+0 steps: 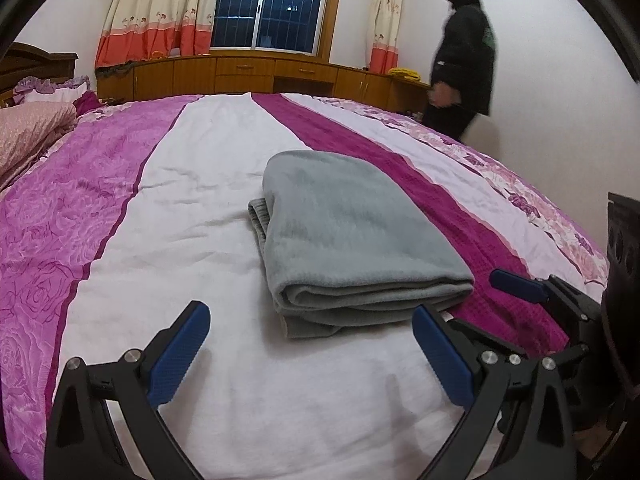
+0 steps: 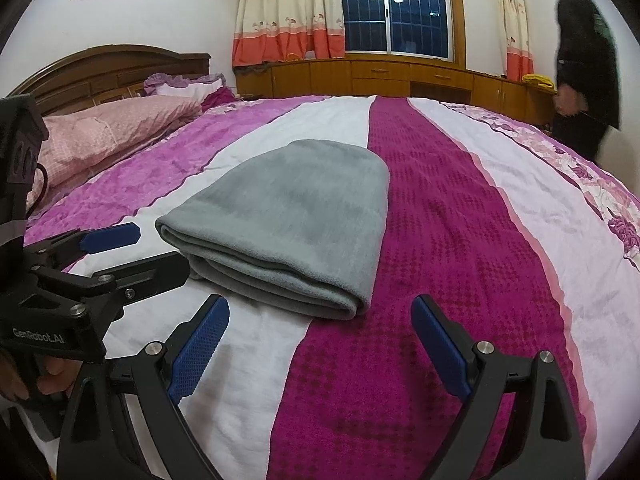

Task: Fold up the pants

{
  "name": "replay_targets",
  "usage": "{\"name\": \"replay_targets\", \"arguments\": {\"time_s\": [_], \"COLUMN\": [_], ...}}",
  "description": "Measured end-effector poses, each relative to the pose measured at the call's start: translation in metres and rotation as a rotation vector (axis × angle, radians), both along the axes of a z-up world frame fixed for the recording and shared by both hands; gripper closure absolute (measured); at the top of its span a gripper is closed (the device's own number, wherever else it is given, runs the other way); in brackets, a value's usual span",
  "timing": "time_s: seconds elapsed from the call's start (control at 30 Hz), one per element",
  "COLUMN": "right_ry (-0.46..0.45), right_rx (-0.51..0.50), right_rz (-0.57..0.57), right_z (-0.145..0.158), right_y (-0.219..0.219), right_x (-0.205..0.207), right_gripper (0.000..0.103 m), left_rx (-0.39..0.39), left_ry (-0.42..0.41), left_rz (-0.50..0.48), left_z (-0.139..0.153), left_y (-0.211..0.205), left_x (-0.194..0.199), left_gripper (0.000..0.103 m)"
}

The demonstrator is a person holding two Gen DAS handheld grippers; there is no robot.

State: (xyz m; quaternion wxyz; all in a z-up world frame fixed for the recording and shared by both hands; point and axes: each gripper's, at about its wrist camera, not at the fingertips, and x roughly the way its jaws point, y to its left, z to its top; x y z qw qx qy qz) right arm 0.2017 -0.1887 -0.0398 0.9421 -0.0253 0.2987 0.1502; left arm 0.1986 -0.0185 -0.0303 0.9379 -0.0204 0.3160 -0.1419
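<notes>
- Left gripper (image 1: pixel 310 356): jaws spread wide, holding nothing. Its blue pads (image 1: pixel 178 354) hover above the white stripe of the bedspread (image 1: pixel 192 208), just short of the near edge of the folded pants (image 1: pixel 348 232). No contact with the fabric is visible.
- Right gripper (image 2: pixel 320 354): jaws spread wide, holding nothing. One finger sits over the white stripe, the other over the dark magenta stripe. The near right corner of the pants lies just ahead of the gap between the fingers, apart from both.
- In the left wrist view, the right gripper (image 1: pixel 516 284) shows at the right edge, beside the near right corner of the pants. In the right wrist view, the left gripper (image 2: pixel 108 238) shows at the left edge, with its dark lower finger next to the near left corner; whether it touches cannot be told.
- Pants: grey, fleece-like, folded into a compact rectangular stack of several layers. The rounded fold edges face the grippers. A ribbed strip projects slightly from the left side of the stack.
- Location: the stack lies flat on the bed, mostly on the white stripe, with its right edge along the dark magenta stripe.
- Background: a person in dark hooded clothing (image 1: pixel 464 60) stands beyond the far side of the bed, near wooden cabinets (image 1: pixel 256 74) under a curtained window (image 1: pixel 272 4).
</notes>
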Motion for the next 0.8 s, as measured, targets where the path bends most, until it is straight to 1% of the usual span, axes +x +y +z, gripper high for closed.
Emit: {"name": "replay_targets", "arguments": {"time_s": [0.8], "right_ry": [0.016], "right_rx": [-0.006], "right_rz": [-0.006], "right_z": [-0.0031], "right_y": [-0.0005], "right_x": [0.0044], "right_gripper": [0.015], "left_rx": [-0.001], "left_ry": [0.013], "left_rz": [-0.006], "left_z": [-0.0034], "left_y": [-0.0001], "left_x": [0.0011], "left_gripper": [0.0]}}
